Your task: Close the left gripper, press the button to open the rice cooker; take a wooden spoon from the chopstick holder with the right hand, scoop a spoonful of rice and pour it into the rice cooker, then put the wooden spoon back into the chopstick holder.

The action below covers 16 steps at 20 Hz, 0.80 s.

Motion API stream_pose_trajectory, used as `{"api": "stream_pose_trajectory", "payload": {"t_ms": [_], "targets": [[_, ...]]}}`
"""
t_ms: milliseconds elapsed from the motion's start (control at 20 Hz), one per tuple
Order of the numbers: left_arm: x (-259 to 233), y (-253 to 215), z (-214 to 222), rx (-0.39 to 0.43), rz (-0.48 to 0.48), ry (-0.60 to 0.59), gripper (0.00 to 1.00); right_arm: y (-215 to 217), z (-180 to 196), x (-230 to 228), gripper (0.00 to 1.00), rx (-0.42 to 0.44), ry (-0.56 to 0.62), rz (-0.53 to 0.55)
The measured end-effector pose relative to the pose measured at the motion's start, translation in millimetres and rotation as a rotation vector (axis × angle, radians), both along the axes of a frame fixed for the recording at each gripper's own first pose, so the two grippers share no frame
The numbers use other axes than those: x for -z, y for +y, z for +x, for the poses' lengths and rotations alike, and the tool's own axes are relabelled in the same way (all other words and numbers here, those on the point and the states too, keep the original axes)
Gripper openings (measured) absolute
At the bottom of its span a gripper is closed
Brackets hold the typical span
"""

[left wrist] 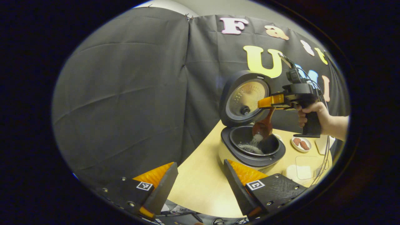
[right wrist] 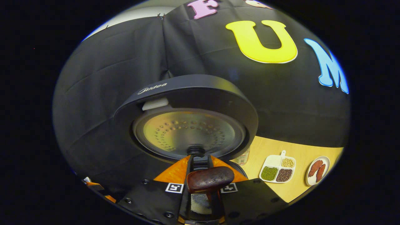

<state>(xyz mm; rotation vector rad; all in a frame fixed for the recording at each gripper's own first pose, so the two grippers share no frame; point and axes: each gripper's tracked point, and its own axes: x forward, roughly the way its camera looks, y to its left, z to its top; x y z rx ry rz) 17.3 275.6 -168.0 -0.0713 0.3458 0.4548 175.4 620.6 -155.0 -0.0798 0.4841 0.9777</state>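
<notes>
While rice cooker (left wrist: 252, 147) stands open, right gripper (left wrist: 271, 102) clamps wooden spoon (left wrist: 264, 126) above it pouring rice; left gripper (left wrist: 200, 178) wide, spoon return pending.

The rice cooker (left wrist: 250, 147) has a matt dark plastic shell, and its raised lid (right wrist: 187, 131) carries a dimpled, dull-shining metal plate. The wooden spoon (left wrist: 264, 126) looks dark and glossy. The surface (left wrist: 200, 184) is smooth pale wood. Black cloth wall (left wrist: 125, 93), matt and creased.
</notes>
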Motion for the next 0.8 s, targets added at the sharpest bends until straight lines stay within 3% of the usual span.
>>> {"api": "stream_pose_trajectory", "payload": {"t_ms": [200, 650, 800], "targets": [[5.9, 11.5, -1.5, -0.017, -0.003, 0.009, 0.93, 9.1, -8.1, -1.7, 0.24, -0.071, -0.108, -0.041], [5.5, 31.2, -4.9, -0.040, 0.018, 0.012, 0.92, 27.4, -40.3, 18.2, 0.24, -0.337, -0.490, -0.213], [5.7, 34.9, -4.5, -0.040, 0.015, 0.008, 0.93, 26.8, -42.9, 29.1, 0.25, -0.363, -0.551, -0.253]]}}
